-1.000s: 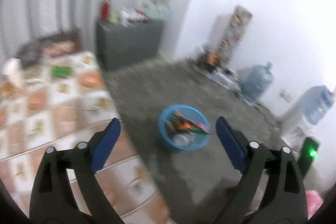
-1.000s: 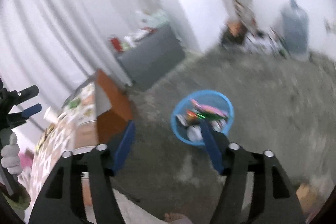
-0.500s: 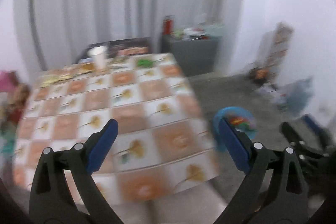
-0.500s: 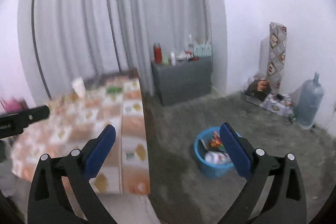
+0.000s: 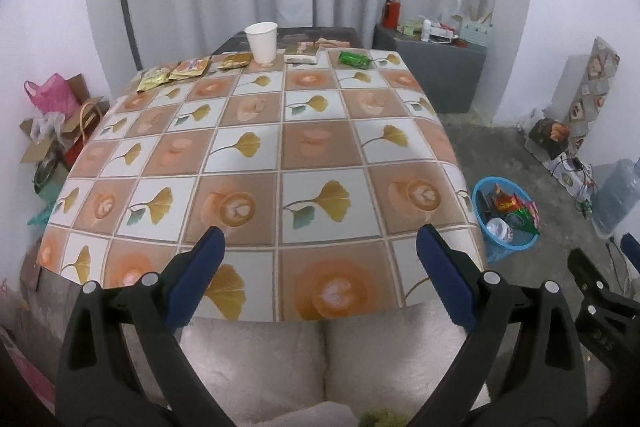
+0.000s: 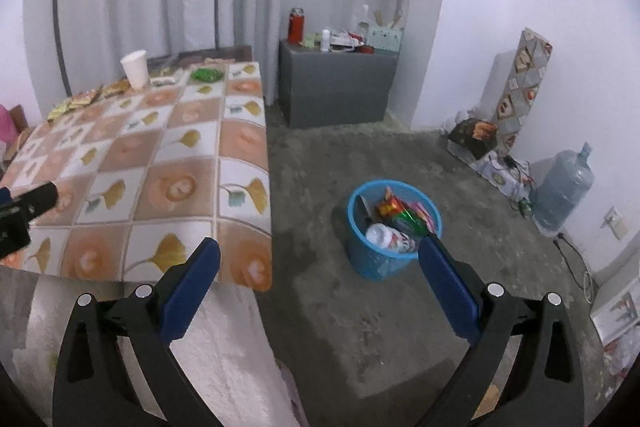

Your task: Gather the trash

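Both grippers hang empty with their jaws spread wide: the left gripper (image 5: 316,269) over the near edge of the table (image 5: 436,163), the right gripper (image 6: 318,277) off the table's right side, over the floor beside the bin (image 6: 372,263).

Taking the table as the landmark, the trash that remains lies in a row along its far edge. By my reading the step in hand is the approach for a fresh pick: the bin, on the floor just off the table's near right corner, already holds wrappers and a crumpled white piece, while the far row is untouched. The next move calls for a long reach across the whole tabletop, as nothing lies near.

From largest down: the cup (image 5: 261,42) stands upright at the middle of the far edge, mouth up, its long axis vertical. It would want a grip across its side wall. Left of it lie three flat gold packets (image 5: 179,71), side by side, their long axes running slantwise toward the far right. Right of the cup a pale flat pack (image 5: 303,54) lies with its long axis along the far edge. Farther right, near the table's far right corner, the green wrapper (image 5: 353,59) lies flat, long axis also roughly along that edge. Flat ones will likely need one finger slid under an edge.
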The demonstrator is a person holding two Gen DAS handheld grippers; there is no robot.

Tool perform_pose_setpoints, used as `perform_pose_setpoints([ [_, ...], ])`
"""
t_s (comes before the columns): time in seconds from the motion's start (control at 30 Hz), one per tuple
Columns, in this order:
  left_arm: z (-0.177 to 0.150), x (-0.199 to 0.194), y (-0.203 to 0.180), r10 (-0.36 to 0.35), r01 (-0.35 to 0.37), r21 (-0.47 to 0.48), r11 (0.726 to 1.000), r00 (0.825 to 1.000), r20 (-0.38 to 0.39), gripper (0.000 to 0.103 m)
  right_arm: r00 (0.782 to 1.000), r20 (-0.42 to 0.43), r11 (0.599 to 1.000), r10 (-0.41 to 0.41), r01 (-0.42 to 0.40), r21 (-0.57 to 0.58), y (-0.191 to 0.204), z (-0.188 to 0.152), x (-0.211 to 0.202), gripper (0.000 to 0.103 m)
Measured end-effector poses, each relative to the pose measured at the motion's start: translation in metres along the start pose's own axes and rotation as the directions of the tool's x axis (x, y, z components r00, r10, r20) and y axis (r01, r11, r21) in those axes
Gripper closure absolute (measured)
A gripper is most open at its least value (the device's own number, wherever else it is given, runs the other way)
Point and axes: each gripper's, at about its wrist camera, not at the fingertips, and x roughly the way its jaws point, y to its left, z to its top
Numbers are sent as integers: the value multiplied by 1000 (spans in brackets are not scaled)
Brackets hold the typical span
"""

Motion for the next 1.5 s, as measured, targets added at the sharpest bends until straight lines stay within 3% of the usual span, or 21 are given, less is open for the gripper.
perform_pose_setpoints([
  [0.47, 2, -2, 8, 46, -46, -17, 999, 999, 5, 11, 999, -36, 1000, -6, 6, 16, -3, -6, 5, 7],
  [1.5, 4, -10, -4, 12, -12, 0, 1000, 1000, 13, 11, 999, -30, 998, -26, 28, 55, -17, -3, 5, 7],
])
